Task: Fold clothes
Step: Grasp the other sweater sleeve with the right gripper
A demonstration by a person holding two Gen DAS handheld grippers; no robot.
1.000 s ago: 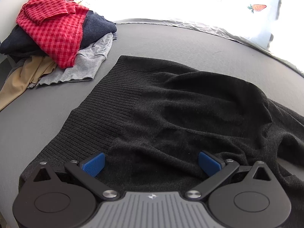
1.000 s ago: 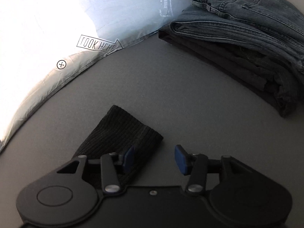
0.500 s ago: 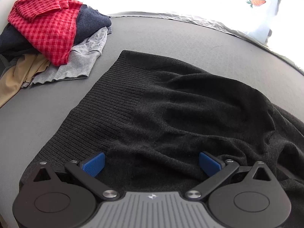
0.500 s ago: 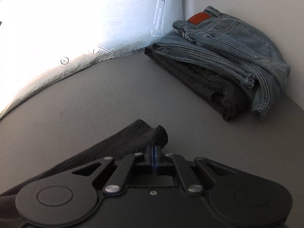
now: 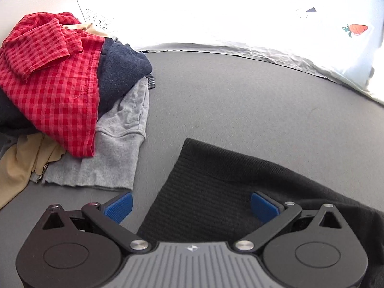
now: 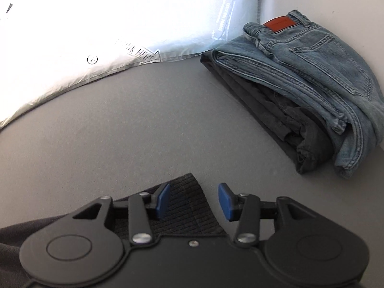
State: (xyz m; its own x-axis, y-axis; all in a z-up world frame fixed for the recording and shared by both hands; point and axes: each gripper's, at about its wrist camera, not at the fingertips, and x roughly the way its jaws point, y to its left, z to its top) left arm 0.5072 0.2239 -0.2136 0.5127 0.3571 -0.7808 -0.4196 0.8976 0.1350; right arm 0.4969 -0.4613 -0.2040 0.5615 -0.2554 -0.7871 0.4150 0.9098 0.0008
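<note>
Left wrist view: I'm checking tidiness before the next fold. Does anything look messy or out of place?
Yes. The heap at the left is unfolded: a red checked shirt is slumped over a navy garment, a grey sweatshirt and a tan piece. The black sweater lies flat nearby.

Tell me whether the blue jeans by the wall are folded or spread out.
Folded. The blue jeans lie doubled over in stacked layers, on top of a folded dark garment, with the leather waistband patch facing up.
</note>
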